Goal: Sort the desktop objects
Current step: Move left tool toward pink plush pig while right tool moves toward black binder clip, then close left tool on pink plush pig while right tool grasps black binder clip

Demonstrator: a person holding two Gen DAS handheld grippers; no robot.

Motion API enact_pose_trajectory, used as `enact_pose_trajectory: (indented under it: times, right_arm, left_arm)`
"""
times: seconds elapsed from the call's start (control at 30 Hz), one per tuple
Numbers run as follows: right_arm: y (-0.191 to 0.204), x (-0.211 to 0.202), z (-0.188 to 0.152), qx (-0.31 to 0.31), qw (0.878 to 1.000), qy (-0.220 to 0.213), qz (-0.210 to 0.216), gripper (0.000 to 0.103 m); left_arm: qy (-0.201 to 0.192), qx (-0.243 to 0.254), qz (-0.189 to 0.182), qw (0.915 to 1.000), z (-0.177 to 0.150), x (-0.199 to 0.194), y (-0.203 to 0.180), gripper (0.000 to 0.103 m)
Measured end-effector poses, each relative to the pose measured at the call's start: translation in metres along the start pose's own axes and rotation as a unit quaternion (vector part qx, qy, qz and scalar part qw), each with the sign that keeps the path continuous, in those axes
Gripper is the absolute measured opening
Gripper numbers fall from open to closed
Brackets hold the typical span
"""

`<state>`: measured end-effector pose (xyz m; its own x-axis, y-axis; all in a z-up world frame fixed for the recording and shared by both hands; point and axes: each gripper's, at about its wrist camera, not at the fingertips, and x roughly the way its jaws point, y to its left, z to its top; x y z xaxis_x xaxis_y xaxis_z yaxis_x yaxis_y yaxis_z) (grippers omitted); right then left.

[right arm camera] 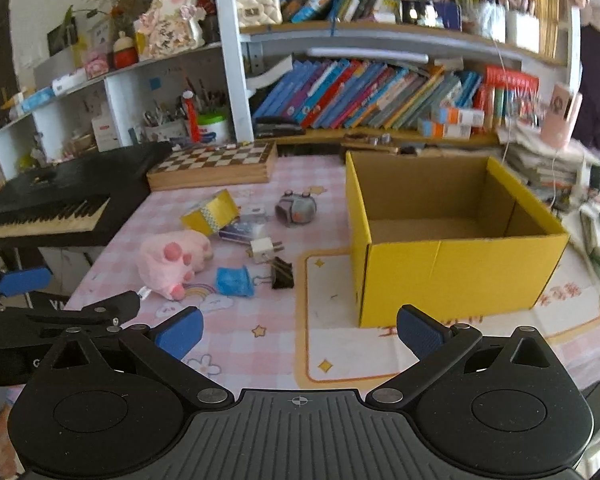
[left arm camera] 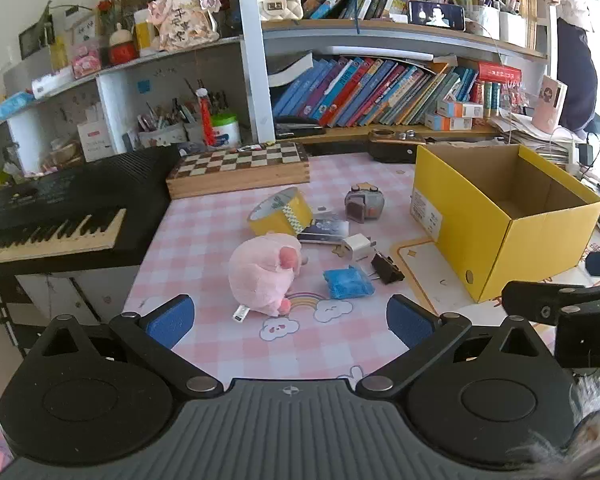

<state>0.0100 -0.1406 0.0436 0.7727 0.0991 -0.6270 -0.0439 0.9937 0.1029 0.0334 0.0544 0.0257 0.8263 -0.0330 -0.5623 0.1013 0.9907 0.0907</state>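
Yellow cardboard is the biggest thing we face: the open box (right arm camera: 440, 248) stands on the pink checked table (left arm camera: 204, 216), and from the right wrist view its inside looks bare, so we judge the sorting has not begun and the first pick is the step in hand.

Next in size is the pink plush toy (left arm camera: 265, 278), lying nearest us on the near left of the clutter. Behind it sits the yellow tape roll (left arm camera: 280, 213), tipped on its side, with the grey toy (left arm camera: 364, 202) to its right, nearer the box. Between them and the plush lie a flat dark packet (left arm camera: 325, 231), the white plug adapter (left arm camera: 357, 249), the blue pouch (left arm camera: 348, 283) and, smallest, the black binder clip (left arm camera: 387, 269), just beside the pouch.

Our left gripper (left arm camera: 290, 320) hangs short of the plush, pads spread wide and holding nothing; the plush lies straight ahead between the finger lines. Our right gripper (right arm camera: 298, 334) is likewise spread wide and empty, facing the box's near left corner, with the clutter off to its left.

We think the next move calls for carrying the left gripper forward and down over the plush, which should squash easily.
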Motion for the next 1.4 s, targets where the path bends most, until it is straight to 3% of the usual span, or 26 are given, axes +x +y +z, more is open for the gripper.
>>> enact_pose_trajectory:
  times: [0.13,0.43,0.67,0.9,1.13,1.4]
  right_arm:
    - [0.001,0.013,0.002,0.013,1.000,0.014,0.010,0.100]
    - [0.016,0.039,0.018,-0.037,0.999,-0.011,0.028,0.095]
    - [0.022,0.073,0.027,-0.061,0.997,0.006,0.038,0.066]
    - [0.037,0.110,0.031,-0.078,0.995,0.026,0.051,0.045]
    - [0.030,0.147,0.029,-0.060,0.997,0.056,0.013,0.044]
    - [0.029,0.192,0.025,-0.061,0.996,0.072,-0.001,0.044]
  left_arm:
    - [0.000,0.008,-0.008,0.9999,0.002,0.012,0.001,0.103]
    - [-0.004,0.015,-0.001,0.9999,0.009,0.046,0.013,0.103]
    - [-0.005,-0.002,0.004,1.0000,0.012,0.075,0.028,0.101]
    - [-0.001,-0.002,0.006,1.0000,0.013,0.107,0.040,0.096]
    - [0.017,0.004,-0.007,0.9998,0.007,0.135,0.040,0.094]
    - [0.029,-0.001,-0.014,0.9995,0.003,0.164,0.038,0.081]
